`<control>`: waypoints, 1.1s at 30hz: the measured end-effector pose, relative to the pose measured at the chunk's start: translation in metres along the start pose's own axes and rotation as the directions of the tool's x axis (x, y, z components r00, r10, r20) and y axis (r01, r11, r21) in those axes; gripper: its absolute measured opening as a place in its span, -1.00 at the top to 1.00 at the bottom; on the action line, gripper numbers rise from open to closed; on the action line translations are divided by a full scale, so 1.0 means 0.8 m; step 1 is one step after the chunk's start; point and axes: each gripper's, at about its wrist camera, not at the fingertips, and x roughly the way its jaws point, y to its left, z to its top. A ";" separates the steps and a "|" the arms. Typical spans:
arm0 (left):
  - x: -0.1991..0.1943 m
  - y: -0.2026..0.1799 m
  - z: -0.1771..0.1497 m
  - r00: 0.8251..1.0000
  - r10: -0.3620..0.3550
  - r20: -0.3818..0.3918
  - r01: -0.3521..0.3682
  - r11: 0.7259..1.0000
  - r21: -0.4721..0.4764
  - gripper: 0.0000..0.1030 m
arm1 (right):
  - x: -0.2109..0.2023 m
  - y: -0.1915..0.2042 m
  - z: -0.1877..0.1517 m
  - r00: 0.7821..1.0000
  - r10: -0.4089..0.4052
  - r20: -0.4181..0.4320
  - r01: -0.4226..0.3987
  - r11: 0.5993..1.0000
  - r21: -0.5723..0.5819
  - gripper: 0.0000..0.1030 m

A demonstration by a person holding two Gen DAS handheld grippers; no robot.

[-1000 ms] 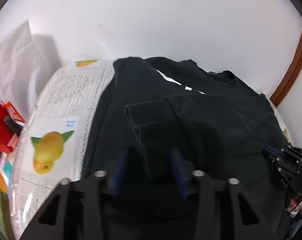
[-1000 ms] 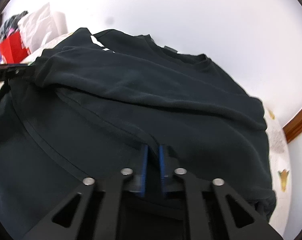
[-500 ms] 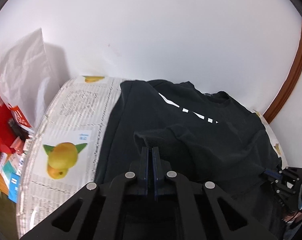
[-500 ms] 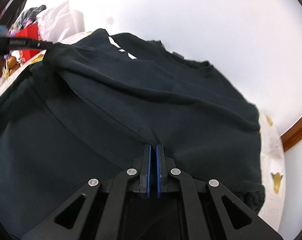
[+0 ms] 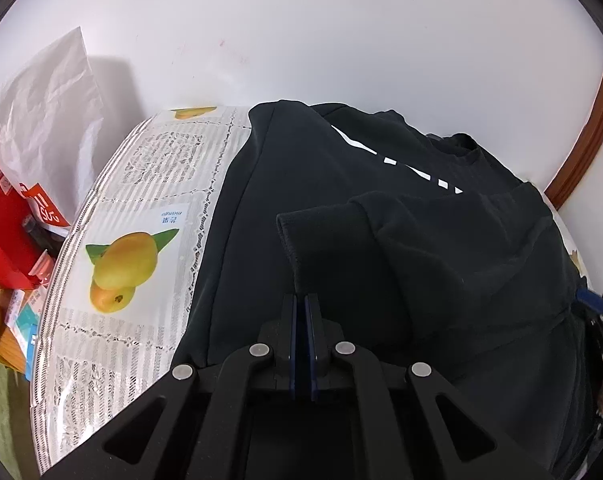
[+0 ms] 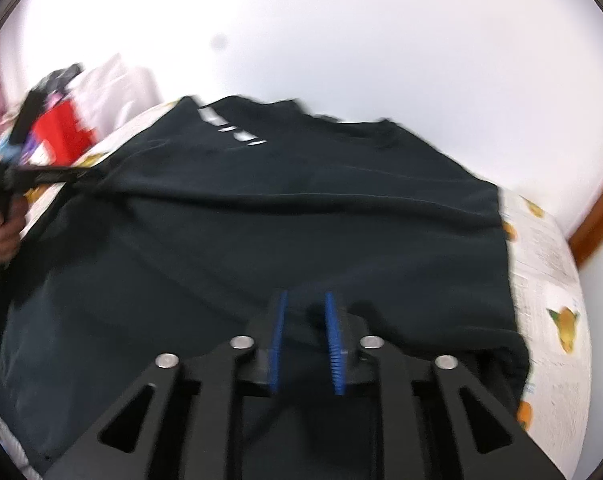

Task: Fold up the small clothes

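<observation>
Currently: one black sweatshirt spread flat on the mango-print tablecloth for folding, one sleeve laid across its body.

One sleeve cuff sits clamped in the left gripper, jaws pressed together on it, presumably to carry the sleeve inward. Right gripper has just been opening; its jaws stand apart over the hem area, pressing on no cloth.

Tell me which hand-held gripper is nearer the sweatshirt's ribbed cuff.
Left. The left hand-held gripper is shut on the ribbed cuff. The right hand-held gripper, jaws just opened, sits over the sweatshirt body, away from the cuff.
</observation>
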 end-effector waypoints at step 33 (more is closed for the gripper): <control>-0.155 0.016 -0.178 0.999 0.053 0.010 -0.053 0.999 -0.006 -0.03 | -0.165 -0.086 -0.220 0.972 -0.214 -0.101 0.236 0.894 0.382 -0.14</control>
